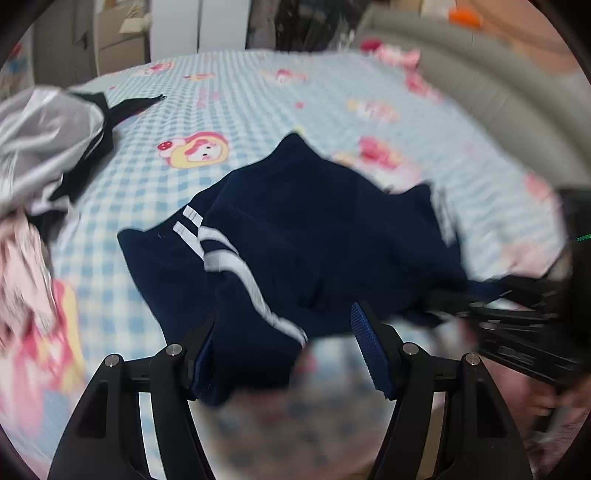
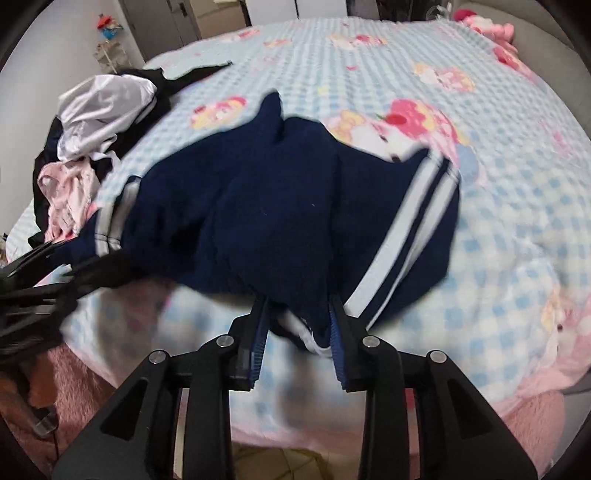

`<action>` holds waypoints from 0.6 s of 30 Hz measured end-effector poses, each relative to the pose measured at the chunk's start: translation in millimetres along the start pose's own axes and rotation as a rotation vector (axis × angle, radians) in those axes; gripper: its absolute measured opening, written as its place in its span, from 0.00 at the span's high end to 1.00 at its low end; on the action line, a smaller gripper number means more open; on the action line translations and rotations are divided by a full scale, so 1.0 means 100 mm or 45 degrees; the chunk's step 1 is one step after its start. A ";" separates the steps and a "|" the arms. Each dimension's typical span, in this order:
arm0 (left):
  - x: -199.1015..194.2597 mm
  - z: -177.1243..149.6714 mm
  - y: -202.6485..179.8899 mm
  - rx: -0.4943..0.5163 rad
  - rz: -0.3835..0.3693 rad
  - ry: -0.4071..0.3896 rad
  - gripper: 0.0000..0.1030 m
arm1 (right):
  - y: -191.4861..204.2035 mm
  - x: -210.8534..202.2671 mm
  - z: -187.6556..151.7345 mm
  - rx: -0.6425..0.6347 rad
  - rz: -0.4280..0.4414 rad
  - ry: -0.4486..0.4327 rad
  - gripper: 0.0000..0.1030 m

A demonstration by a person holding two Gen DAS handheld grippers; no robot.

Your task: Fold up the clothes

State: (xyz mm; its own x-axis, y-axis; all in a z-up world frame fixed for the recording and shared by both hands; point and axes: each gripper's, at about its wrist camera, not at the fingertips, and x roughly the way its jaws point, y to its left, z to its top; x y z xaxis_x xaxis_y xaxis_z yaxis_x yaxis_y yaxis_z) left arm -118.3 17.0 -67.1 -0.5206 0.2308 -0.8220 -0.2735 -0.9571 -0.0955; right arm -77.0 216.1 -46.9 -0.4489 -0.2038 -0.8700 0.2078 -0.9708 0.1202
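Observation:
Navy shorts with white side stripes (image 1: 295, 229) lie crumpled on the blue checked bedsheet (image 1: 221, 96), partly lifted at the near edge. My left gripper (image 1: 284, 314) stands wide open, the shorts' near edge draped between its fingers and over the left pad. In the right wrist view the same shorts (image 2: 280, 199) hang from my right gripper (image 2: 299, 314), which is narrowed on their waistband edge. The left gripper also shows at the left edge of the right wrist view (image 2: 40, 269), and the right gripper at the right edge of the left wrist view (image 1: 517, 314).
A heap of other clothes, silver, black and pink (image 2: 92, 122), lies on the left side of the bed. A grey padded headboard (image 1: 498, 92) runs along the right. Pink plush toys (image 2: 487, 26) sit at the far corner. A pink blanket (image 2: 96, 376) hangs below the bed's near edge.

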 end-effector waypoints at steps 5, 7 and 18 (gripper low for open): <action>0.32 -0.07 -0.01 -0.006 0.058 0.129 0.35 | 0.04 0.09 0.00 -0.006 -0.045 0.024 0.69; 0.35 -0.15 0.02 -0.015 0.088 0.149 0.43 | -0.02 0.08 0.01 -0.002 -0.052 0.034 0.69; -0.42 -0.28 0.20 -0.218 -0.064 -0.032 0.74 | 0.02 0.03 0.03 -0.026 -0.087 -0.009 0.63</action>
State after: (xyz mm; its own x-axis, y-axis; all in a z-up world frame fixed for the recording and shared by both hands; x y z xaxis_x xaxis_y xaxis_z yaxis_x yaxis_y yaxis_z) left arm -79.5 -16.9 -49.8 -0.5301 0.2811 -0.8000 -0.1589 -0.9597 -0.2319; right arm -80.3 213.0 -48.3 -0.4686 -0.1382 -0.8725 0.1939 -0.9797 0.0510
